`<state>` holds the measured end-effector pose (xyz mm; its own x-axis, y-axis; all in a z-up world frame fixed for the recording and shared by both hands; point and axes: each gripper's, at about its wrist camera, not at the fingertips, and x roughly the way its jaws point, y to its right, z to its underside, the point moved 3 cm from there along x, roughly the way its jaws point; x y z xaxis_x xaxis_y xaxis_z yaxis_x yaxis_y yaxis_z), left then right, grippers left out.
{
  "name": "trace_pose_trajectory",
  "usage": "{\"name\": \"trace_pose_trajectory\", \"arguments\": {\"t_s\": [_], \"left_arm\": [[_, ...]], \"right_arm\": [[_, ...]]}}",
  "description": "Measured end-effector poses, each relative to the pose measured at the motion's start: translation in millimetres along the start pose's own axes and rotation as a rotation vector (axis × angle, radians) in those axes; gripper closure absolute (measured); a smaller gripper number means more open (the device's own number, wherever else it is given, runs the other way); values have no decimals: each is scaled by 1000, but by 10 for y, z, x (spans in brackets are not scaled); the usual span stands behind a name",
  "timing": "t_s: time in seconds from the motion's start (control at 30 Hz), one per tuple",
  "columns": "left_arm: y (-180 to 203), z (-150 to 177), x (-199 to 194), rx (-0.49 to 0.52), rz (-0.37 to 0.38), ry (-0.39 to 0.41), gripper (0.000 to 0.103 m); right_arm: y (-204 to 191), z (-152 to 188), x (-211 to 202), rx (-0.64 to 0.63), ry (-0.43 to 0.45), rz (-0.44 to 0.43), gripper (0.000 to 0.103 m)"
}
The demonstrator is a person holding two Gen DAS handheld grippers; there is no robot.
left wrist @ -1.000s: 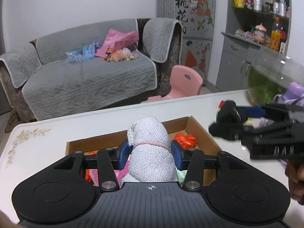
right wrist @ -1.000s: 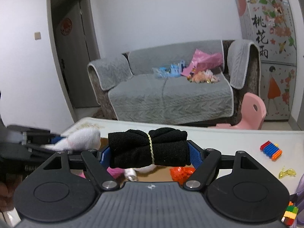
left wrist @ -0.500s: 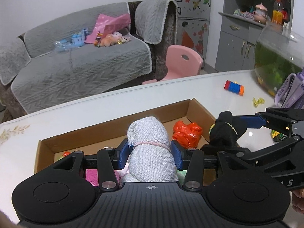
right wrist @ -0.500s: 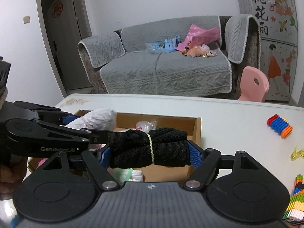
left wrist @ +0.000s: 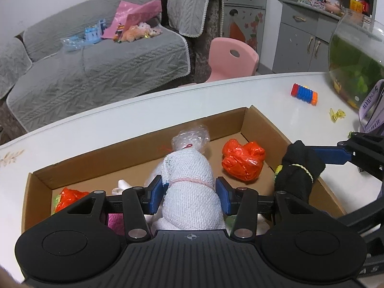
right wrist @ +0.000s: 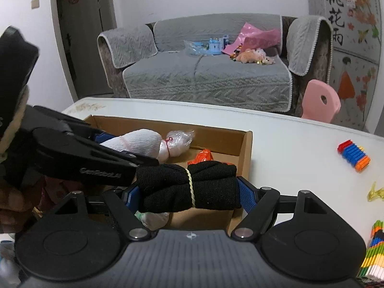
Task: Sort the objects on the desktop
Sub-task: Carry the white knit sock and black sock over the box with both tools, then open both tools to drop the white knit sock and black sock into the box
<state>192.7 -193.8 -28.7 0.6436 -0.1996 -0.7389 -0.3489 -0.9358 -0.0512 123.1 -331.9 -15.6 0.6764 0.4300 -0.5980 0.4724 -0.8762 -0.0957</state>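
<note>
My left gripper (left wrist: 190, 192) is shut on a white knitted bundle (left wrist: 189, 189) tied with pink string, held over the open cardboard box (left wrist: 247, 120). My right gripper (right wrist: 189, 193) is shut on a black rolled cloth (right wrist: 187, 187) bound with a yellow band, hanging over the box's right part; the black cloth (left wrist: 297, 170) also shows in the left wrist view. Inside the box lie an orange plastic bag (left wrist: 242, 158), a clear plastic bundle (left wrist: 192, 139) and a second orange bag (left wrist: 69, 198). The white bundle (right wrist: 139, 144) appears in the right wrist view beside the left gripper's arm.
On the white table (left wrist: 144, 117) to the right of the box lie a red, blue and orange block stack (left wrist: 303, 93), a yellow clip (left wrist: 337, 115) and a fish bowl (left wrist: 355, 62). Coloured blocks (right wrist: 374, 252) sit at the table's near right. A pink chair (left wrist: 232, 57) stands beyond.
Both grippers have come down and forward over the box, each still holding its bundle. More of the box floor shows now, with the clear plastic bundle in sight.
</note>
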Motion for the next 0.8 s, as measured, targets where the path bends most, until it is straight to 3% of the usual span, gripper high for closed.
{"name": "trace_pose_trajectory", "arguments": {"t_s": [0.23, 0.53, 0.8], "left_arm": [[40, -12, -39, 36, 11, 18, 49], [286, -63, 26, 93, 128, 12, 48], [238, 4, 231, 101, 58, -32, 47]], "right_arm": [[-62, 30, 0, -83, -3, 11, 28], [-201, 122, 17, -252, -65, -61, 28], [-249, 109, 166, -281, -99, -48, 26]]}}
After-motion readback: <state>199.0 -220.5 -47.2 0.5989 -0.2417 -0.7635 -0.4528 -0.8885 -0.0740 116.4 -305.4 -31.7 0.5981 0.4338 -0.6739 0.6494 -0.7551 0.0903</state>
